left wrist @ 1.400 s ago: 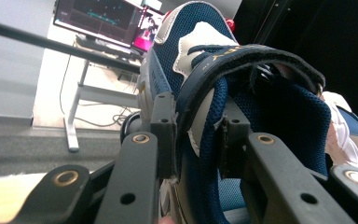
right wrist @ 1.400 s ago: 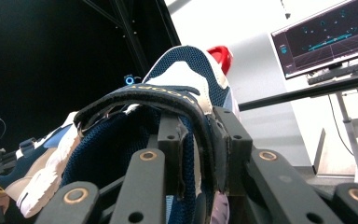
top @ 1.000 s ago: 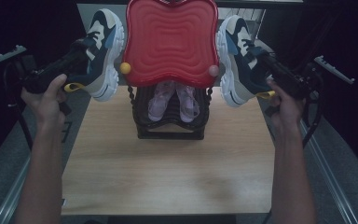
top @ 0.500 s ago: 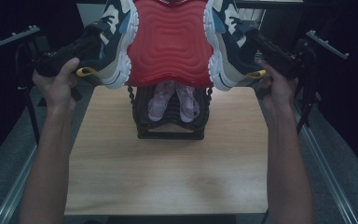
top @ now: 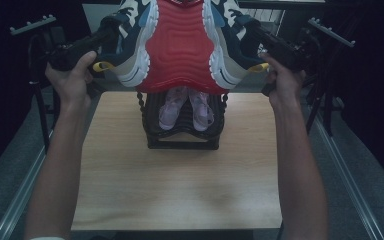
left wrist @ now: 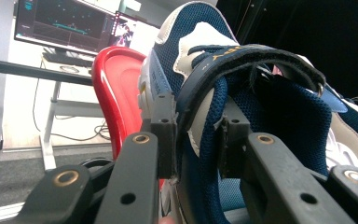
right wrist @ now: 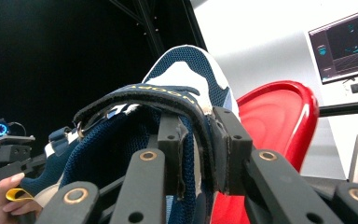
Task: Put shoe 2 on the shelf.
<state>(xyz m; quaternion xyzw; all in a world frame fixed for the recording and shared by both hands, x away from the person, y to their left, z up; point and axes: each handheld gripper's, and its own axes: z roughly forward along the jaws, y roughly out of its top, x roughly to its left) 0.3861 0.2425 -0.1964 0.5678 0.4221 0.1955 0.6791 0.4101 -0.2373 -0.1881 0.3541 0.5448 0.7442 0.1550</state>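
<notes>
Left gripper (left wrist: 193, 135): jaws partly closed, clamping collar wall of left sneaker (left wrist: 242, 93), one pad outside, one inside opening.

Right gripper (right wrist: 196, 140): same grip on collar of right sneaker (right wrist: 177, 93).

High view: both shoes at top centre of frame, soles turned inward, pressed flat against red tray (top: 180, 50) from left and right; long axes run roughly up frame. Tray squeezed between soles, hanging above black rack (top: 182, 132) holding pink sandals (top: 185, 107). Hands equally near; inward pressure from both sides probably must hold.

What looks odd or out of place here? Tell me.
Two blue sneakers, the left sneaker and right sneaker, hang in the air on their sides, soles against a red tray, each clamped by tongs.
</notes>
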